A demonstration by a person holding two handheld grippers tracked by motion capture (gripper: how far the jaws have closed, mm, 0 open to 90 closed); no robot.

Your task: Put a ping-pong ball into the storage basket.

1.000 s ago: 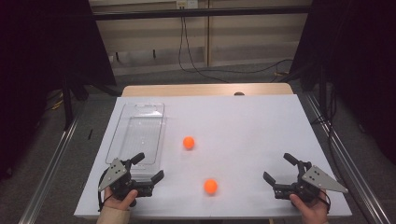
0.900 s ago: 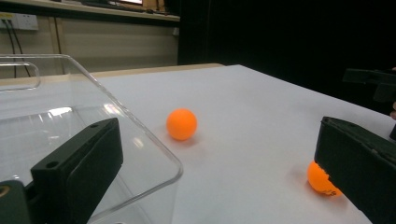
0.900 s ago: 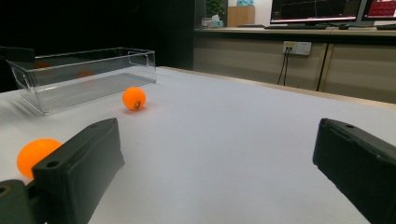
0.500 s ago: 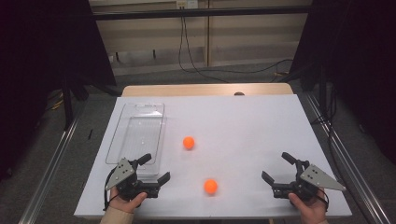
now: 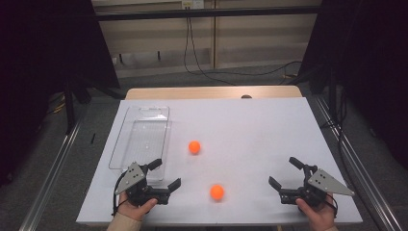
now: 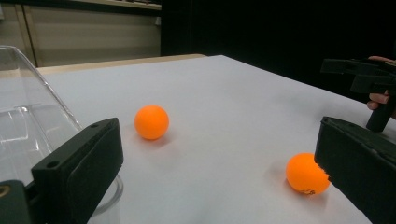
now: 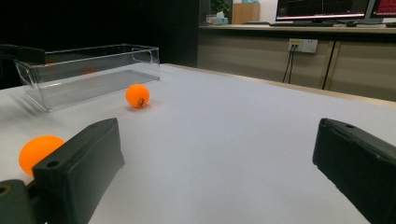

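Note:
Two orange balls lie on the white table: one near the middle, the other closer to the front edge. A clear plastic bin stands empty at the left. My left gripper is open at the bin's near end, with the near ball just inside its right jaw's line. At the front right, my right gripper is open and holds nothing, with the near ball off its left jaw.
The table's wooden far edge runs behind the white top. Metal rails flank both sides of the table. Cables lie on the floor beyond it. Open table surface lies between the two grippers.
My left gripper has slid a little to the right, toward the near ball. The right gripper, both balls and the bin have stayed put.

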